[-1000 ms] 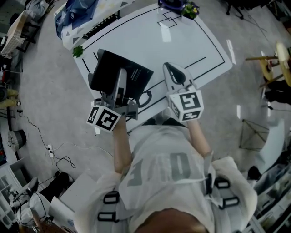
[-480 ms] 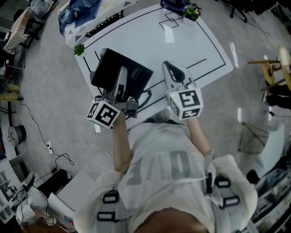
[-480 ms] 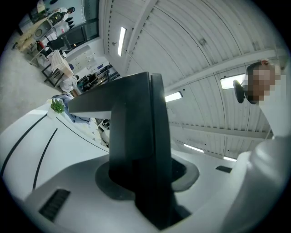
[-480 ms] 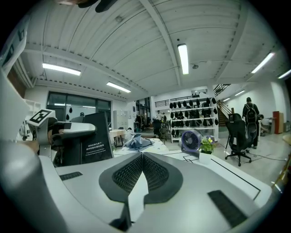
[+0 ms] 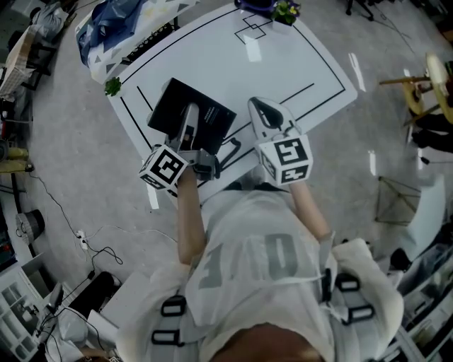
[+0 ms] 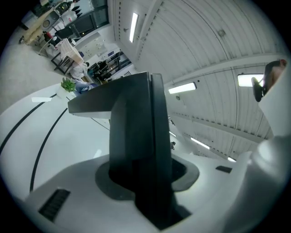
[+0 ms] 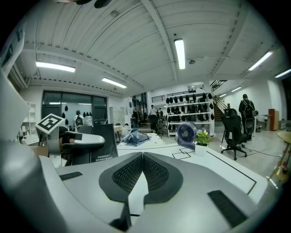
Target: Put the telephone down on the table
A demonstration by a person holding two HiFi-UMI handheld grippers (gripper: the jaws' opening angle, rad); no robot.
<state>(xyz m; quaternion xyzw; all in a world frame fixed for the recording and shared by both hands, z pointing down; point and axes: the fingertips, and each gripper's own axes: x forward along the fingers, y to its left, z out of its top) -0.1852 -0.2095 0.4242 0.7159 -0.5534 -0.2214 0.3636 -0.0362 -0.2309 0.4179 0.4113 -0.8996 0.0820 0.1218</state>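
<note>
The telephone (image 5: pixel 212 117) is a flat black slab over the near left part of the white table (image 5: pixel 283 63). My left gripper (image 5: pixel 188 126) is shut on its near edge. In the left gripper view the telephone (image 6: pixel 136 136) stands edge-on between the jaws and fills the middle. Whether it touches the table I cannot tell. My right gripper (image 5: pixel 263 107) hovers over the table's near edge, to the right of the telephone. Its pads (image 7: pixel 154 173) are pressed together with nothing between them. The right gripper view also shows the telephone (image 7: pixel 101 142) at the left.
Black lines mark the table top. A dark cable (image 5: pixel 228 152) lies by the near edge. A potted plant (image 5: pixel 285 10) and a fan (image 7: pixel 186 133) stand at the far end, blue cloth (image 5: pixel 113 21) at the far left. An office chair (image 7: pixel 234 129) stands beyond the table.
My left gripper has sunk a little toward the table with the telephone still held. The right gripper has stayed where it was.
</note>
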